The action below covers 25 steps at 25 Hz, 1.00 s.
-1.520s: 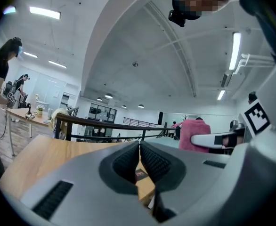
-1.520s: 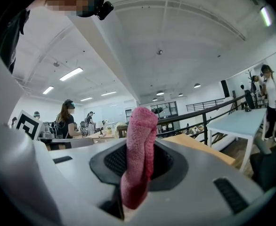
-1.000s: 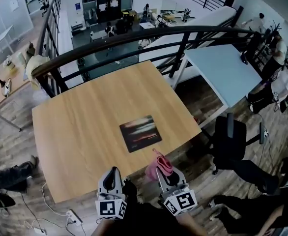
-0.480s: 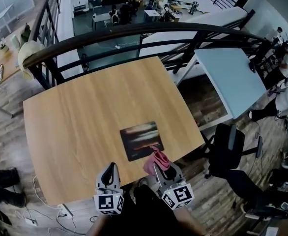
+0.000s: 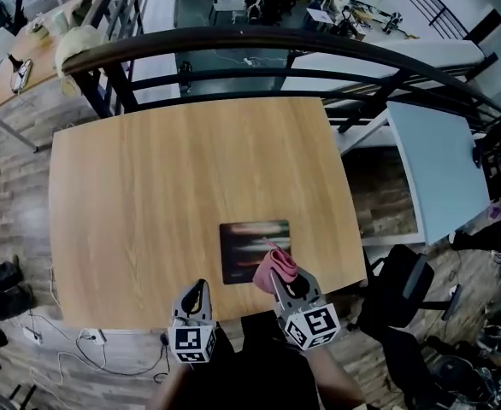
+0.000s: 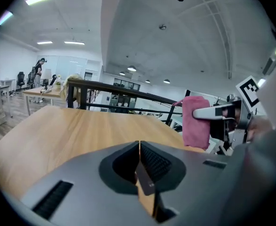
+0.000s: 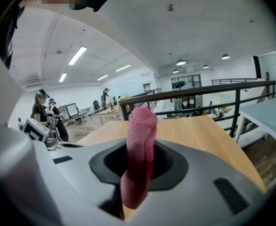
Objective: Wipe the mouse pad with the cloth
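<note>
The right gripper (image 5: 282,282) clamps the cloth (image 5: 274,268) at 5 o'clock of the mouse pad (image 5: 249,244); the left gripper (image 5: 195,291), closed empty, hovers at 7 o'clock

The cloth (image 7: 139,126) is fuzzy pink, shading to deeper red low down. The right gripper (image 5: 276,277) and left gripper (image 5: 197,287) are both grey, each with a cube of black-and-white square markers. The mouse pad (image 5: 253,250) is dark with pale and, as far as the blurred head view lets me tell, reddish streaks, and the table (image 5: 148,195) is light honey wood grain.
</note>
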{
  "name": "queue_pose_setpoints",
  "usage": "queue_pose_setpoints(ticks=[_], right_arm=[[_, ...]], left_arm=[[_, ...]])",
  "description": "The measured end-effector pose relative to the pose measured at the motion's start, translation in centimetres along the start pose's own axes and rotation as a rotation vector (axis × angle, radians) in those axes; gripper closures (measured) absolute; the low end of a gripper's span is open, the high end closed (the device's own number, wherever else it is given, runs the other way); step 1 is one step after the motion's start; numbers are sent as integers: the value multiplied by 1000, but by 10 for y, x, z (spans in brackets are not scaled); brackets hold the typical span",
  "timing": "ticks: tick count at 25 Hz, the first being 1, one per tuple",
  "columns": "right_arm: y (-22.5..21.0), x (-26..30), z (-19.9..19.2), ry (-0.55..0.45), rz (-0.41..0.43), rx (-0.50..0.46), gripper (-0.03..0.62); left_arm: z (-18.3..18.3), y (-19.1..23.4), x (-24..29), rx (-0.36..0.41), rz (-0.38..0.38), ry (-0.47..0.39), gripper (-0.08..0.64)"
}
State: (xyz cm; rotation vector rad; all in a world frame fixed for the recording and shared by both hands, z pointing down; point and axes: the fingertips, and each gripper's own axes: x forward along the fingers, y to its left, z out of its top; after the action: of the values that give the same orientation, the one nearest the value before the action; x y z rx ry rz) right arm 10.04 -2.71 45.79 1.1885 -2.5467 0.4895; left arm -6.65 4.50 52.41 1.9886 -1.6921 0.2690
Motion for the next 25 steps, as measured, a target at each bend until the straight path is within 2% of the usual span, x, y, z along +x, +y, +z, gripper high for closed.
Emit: queue_pose_setpoints(ticks=[3,8,13,18,21,25], right_arm=[[-11,26,-13,48,76,-1,496],[-16,62,-46,150,185,23,495],[-14,105,-69,222,271,68,495],[-6,154,-85,251,309,119,495],[2,182,-108,314,324,161,495],[8,202,-141,407,325,164,495]], left_arm=[[-24,-8,22,-14,26,57,532],[-77,-21,55,-62,29,205,534],[-107,-21,83,-108,67,256,533],[-130,-15,100,-149,57,300,533],[-142,-11,105,-190,51,326,533],[-144,-9,113,-239,31,333,534]])
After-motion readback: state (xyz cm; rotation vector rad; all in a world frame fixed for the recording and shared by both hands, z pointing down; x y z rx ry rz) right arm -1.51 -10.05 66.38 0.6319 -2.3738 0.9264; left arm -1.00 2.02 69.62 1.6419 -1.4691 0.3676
